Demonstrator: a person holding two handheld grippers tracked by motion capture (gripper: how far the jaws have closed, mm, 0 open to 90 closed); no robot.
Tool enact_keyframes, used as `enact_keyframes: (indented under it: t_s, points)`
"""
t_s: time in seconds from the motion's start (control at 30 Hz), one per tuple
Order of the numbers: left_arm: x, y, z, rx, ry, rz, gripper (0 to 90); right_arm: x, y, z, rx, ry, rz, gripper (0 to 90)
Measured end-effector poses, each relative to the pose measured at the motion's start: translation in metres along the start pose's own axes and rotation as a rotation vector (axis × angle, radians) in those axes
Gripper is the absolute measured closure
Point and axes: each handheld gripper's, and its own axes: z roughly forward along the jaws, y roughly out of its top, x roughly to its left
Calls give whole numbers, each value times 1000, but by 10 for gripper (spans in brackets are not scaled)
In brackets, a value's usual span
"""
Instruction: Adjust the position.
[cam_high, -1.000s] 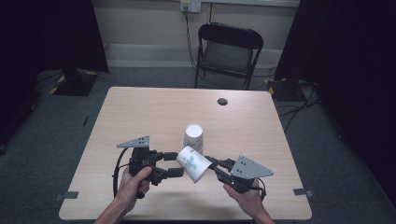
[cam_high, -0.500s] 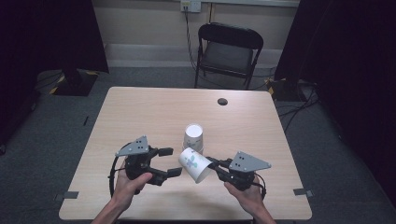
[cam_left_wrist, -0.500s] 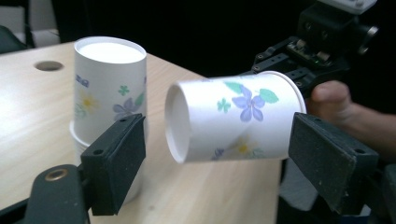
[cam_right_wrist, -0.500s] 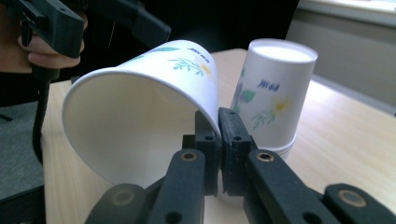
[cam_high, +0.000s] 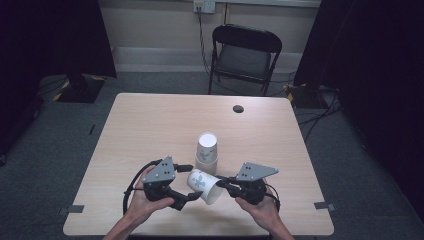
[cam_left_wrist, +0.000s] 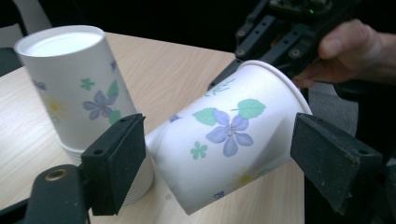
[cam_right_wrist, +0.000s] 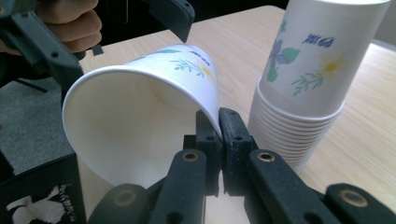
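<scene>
Our right gripper (cam_right_wrist: 218, 128) pinching the tilted paper cup's (cam_right_wrist: 140, 116) rim, left gripper (cam_left_wrist: 217, 158) released, jaws just narrowed around it, cup stack (cam_high: 206, 152) beside.

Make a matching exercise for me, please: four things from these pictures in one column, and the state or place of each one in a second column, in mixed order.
Things:
1. loose paper cup
2. stack of paper cups
3. left gripper
4. folding chair

States or places:
A. stands upside down on the table
B. on the floor beyond the table
C. tilted on its side, its rim pinched by the right gripper
D. jaws apart on either side of the loose cup, not pressing it

Pairs: 1-C, 2-A, 3-D, 4-B
</scene>
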Motion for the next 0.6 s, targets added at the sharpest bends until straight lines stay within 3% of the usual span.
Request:
enact_keyframes:
  t_s: [0.07, 0.27, 0.47, 0.6]
  points:
    - [-4, -2, 4, 22, 0, 48, 212, 0, 0, 1, 9, 6, 4, 879]
    - [-9, -3, 11, 75, -9, 105, 176, -2, 1, 1, 26, 14, 27, 879]
    - [-11, -4, 15, 91, 10, 128, 152, -5, 2, 1, 30, 15, 57, 878]
    - [-10, -6, 17, 85, 23, 111, 137, -8, 6, 4, 33, 12, 74, 878]
